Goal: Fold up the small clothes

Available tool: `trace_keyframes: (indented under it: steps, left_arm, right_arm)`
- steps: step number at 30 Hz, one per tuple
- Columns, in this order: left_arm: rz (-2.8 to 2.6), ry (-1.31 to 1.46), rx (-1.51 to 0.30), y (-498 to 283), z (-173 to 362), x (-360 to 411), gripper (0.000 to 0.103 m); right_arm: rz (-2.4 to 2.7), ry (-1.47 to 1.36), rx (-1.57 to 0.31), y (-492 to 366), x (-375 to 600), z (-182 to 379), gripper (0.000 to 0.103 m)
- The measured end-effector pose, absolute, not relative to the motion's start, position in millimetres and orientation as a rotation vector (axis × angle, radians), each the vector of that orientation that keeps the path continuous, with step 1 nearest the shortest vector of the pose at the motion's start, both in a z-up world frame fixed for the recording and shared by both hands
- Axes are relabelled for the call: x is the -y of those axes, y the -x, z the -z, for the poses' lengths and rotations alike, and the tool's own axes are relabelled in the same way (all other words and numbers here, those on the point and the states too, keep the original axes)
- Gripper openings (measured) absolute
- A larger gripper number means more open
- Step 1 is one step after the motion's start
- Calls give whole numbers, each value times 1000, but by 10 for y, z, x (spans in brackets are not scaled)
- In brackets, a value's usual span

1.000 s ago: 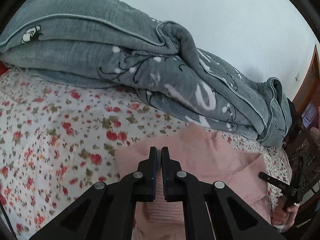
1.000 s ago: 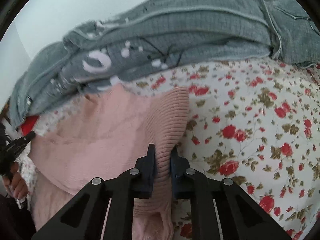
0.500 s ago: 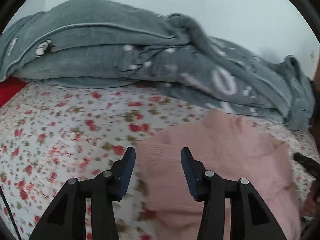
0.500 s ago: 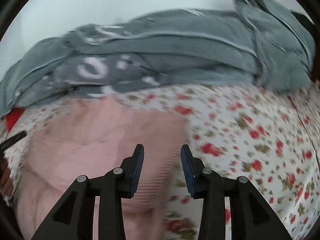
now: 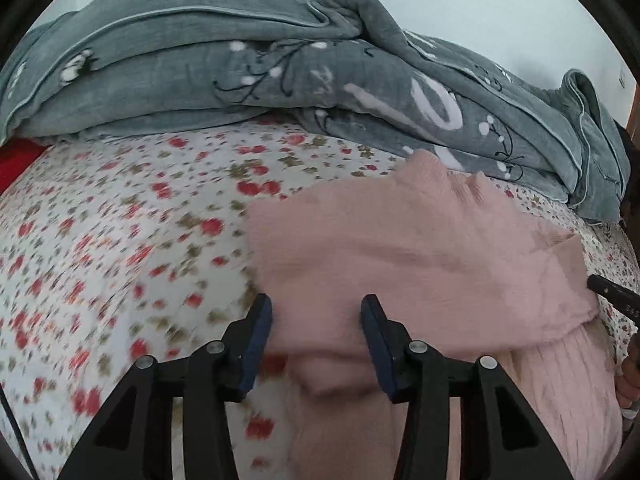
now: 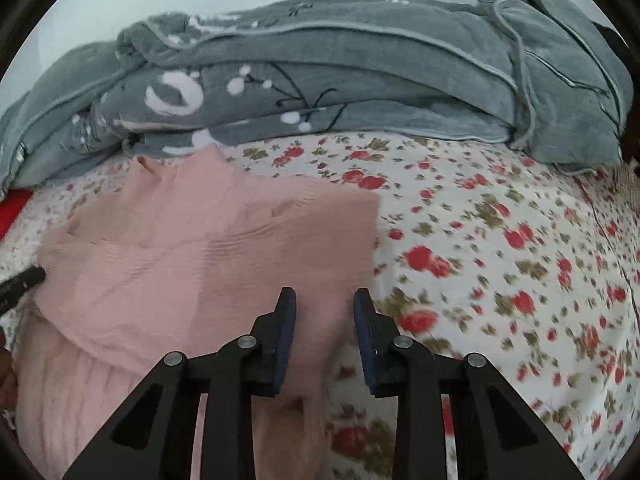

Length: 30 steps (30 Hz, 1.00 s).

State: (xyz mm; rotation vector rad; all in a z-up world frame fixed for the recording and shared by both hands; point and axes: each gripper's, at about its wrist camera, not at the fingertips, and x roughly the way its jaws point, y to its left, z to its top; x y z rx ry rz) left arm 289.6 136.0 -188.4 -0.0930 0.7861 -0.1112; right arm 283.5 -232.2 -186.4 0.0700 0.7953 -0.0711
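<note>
In the left wrist view, the left gripper (image 5: 316,312) sits nearest, pointing down toward the bed, its jaws apart and opening. The pink sweater (image 5: 420,252) lies beneath and between the blue pads (image 5: 256,344), but the pads do not press on it. The knit is folded: a smooth upper layer lies across a ribbed part that shows at the near right. Its left edge runs just beyond the left finger, with the floral sheet (image 5: 120,220) bare to the left of it. At the right edge, the black tip of the right gripper (image 5: 612,294) is just beside the sweater's right side, and part of a hand (image 5: 630,384) shows below it.

In the right wrist view, the right gripper (image 6: 325,304) is likewise near and angled down, its jaws apart and closing. The sweater's (image 6: 200,248) right near corner lies under and between the pads (image 6: 286,332), which stand clear of the cloth. The right finger is over the sheet (image 6: 500,260), just off the sweater's edge. The ribbed part hangs at the near left. The left gripper's black tip (image 6: 22,280) pokes in at the left edge, touching or nearly touching the sweater.

Farther off, the sweater's far tip reaches the foot of a grey quilt (image 5: 280,80), which is heaped along the far side of the bed from left to right (image 6: 360,72). A red patch (image 5: 18,156) shows at the far left under the quilt. A pale wall (image 5: 480,0) rises behind.
</note>
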Motion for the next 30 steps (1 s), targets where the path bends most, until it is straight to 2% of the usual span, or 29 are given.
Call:
trace_keyframes:
  steps: [3, 6, 10, 24, 25, 27, 30]
  left_arm:
    - [109, 144, -802, -2687, 1874, -1475, 52]
    - [96, 140, -809, -2368, 1869, -1537, 52]
    - [82, 128, -802, -1946, 1860, -1573, 58]
    - [40, 105, -733, -862, 1619, -1531, 58]
    - [37, 106, -736, -830, 1625, -1531, 58]
    - [25, 107, -747, -740, 1662, -1543, 58]
    - [17, 97, -763, -621, 1759, -1553, 58]
  right_arm:
    - [74, -76, -762, -2539, 2349, 1747, 35]
    - [55, -91, -743, -2210, 2362, 1658, 35]
    - [74, -95, -733, -1825, 2358, 1602, 35]
    - [-41, -98, -724, -498, 2191, 1497, 36]
    - [-46, -99, -725, -443, 2169, 1512, 36]
    - [-59, -112, -731, -344, 2131, 1581, 45]
    - [-79, -120, -758, -242, 2052, 1741, 48]
